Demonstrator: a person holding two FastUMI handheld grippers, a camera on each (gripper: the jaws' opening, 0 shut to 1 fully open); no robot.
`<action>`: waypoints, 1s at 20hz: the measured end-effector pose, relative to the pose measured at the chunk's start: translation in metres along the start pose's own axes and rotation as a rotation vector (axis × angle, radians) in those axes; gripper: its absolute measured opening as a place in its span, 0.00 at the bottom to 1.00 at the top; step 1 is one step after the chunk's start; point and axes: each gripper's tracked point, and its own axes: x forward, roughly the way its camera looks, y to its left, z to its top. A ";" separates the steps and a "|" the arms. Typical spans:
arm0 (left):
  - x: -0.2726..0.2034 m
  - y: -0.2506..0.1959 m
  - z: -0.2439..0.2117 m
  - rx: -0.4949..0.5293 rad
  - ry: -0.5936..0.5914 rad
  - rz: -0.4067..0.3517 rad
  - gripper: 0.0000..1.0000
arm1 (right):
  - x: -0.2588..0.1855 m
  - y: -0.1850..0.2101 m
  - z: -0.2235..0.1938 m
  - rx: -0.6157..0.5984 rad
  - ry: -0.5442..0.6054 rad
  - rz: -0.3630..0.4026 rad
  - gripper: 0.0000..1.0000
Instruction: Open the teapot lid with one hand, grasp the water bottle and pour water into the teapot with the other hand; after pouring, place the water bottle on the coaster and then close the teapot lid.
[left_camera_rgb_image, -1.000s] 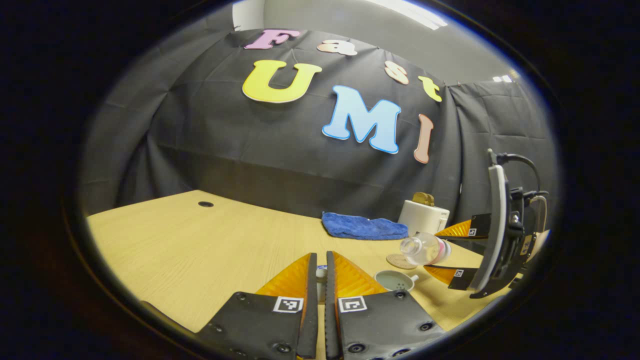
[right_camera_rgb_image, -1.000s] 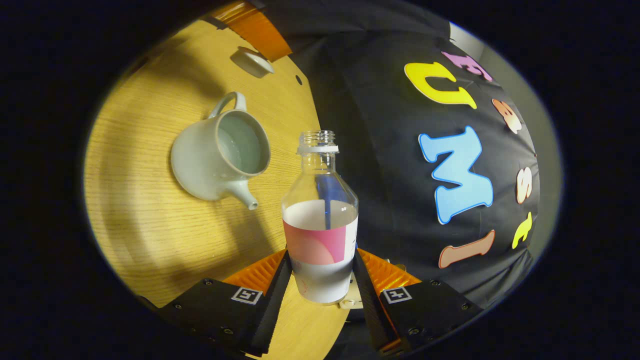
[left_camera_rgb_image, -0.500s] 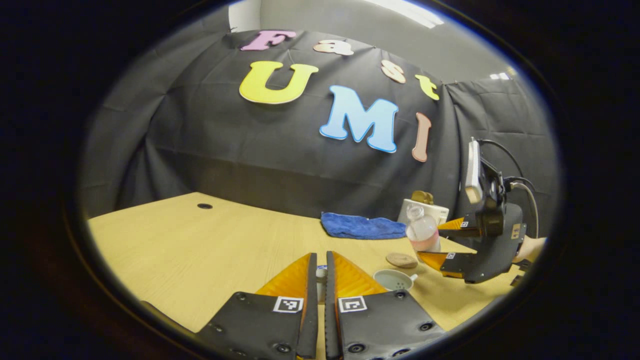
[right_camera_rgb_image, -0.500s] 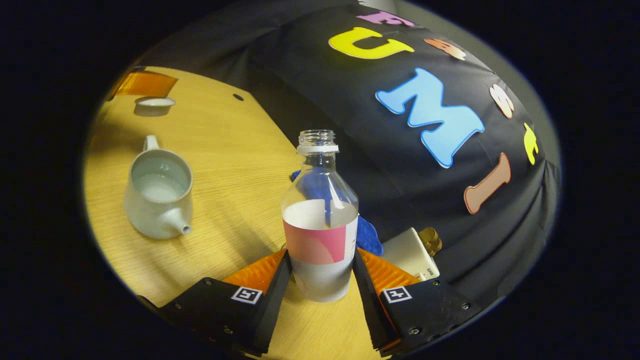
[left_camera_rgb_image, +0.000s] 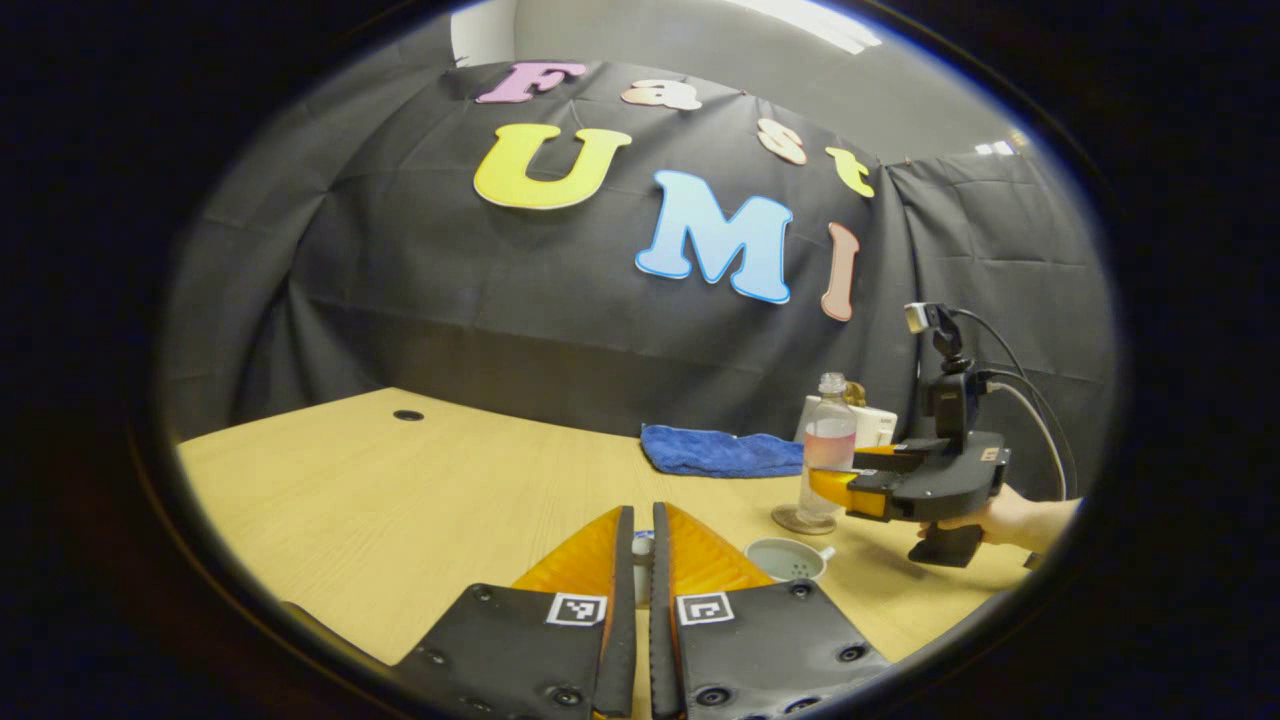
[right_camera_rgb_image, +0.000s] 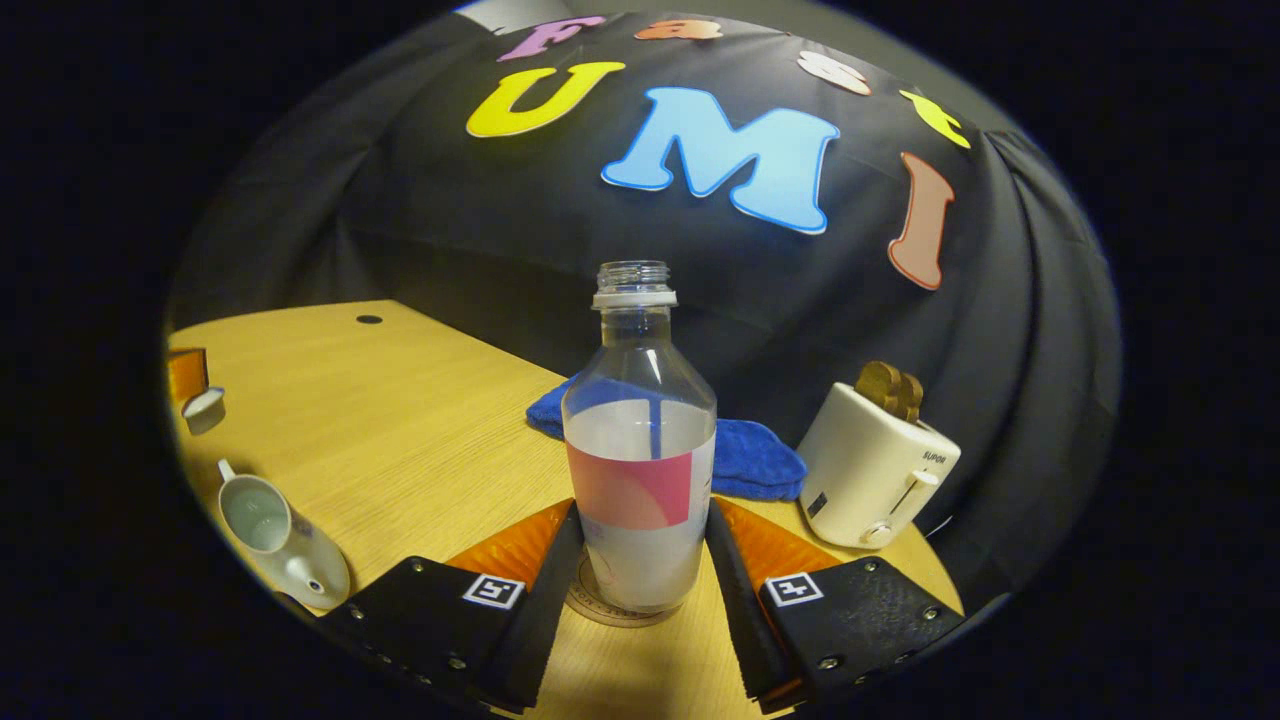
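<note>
Clear water bottle (right_camera_rgb_image: 640, 440) stands straight up between the right tool's (right_camera_rgb_image: 640, 555) fingers, which squeeze it, mouth on top, its bottom on the coaster (right_camera_rgb_image: 615, 608); a moment ago it leaned sideways; left tool (left_camera_rgb_image: 641, 560) pinches the lid (left_camera_rgb_image: 641, 547); open teapot (right_camera_rgb_image: 280, 540) sits left on the surface (right_camera_rgb_image: 420, 420).

Free room, as I read it: a wide stretch of bare wooden table (left_camera_rgb_image: 400, 480) fills the left of the left gripper view. Obstacles at lower right there: open teapot (left_camera_rgb_image: 790, 559), and just behind it the water bottle (left_camera_rgb_image: 827, 455) standing on the coaster (left_camera_rgb_image: 790, 521). In the right gripper view, I note the blue cloth (right_camera_rgb_image: 750, 460) and white toaster (right_camera_rgb_image: 875, 465) crowding the frame's right, near the cloth wall.
</note>
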 end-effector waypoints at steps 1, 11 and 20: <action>0.000 0.000 0.000 0.001 0.001 -0.001 0.12 | 0.003 -0.001 -0.002 0.049 0.004 0.003 0.73; 0.001 -0.005 -0.001 0.016 0.002 -0.010 0.12 | 0.013 -0.004 -0.003 0.121 0.009 -0.018 0.74; 0.005 -0.010 -0.002 0.009 0.010 -0.011 0.12 | 0.001 0.000 0.021 0.159 -0.036 0.012 0.95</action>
